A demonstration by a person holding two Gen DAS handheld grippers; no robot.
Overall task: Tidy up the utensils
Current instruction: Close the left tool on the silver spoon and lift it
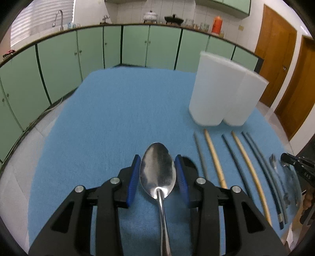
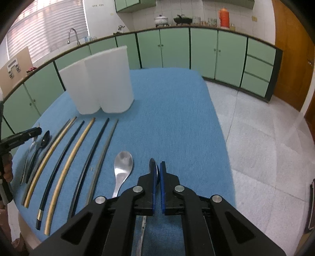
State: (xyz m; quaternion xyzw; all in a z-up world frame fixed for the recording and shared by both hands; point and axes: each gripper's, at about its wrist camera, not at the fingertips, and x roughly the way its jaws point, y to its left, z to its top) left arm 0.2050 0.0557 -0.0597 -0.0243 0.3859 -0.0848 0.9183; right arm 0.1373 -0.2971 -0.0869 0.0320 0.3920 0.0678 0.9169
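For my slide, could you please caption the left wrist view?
Hand-held gripper clasping a spoon above a blue cloth, chopsticks alongside.

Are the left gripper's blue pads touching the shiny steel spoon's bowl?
Touching. In the left wrist view, the left gripper has its blue pads flush against both edges of the shiny steel spoon bowl, with no blue cloth showing between.

Green cabinets (image 2: 173,49) behind — orange jug (image 2: 224,18) on counter.
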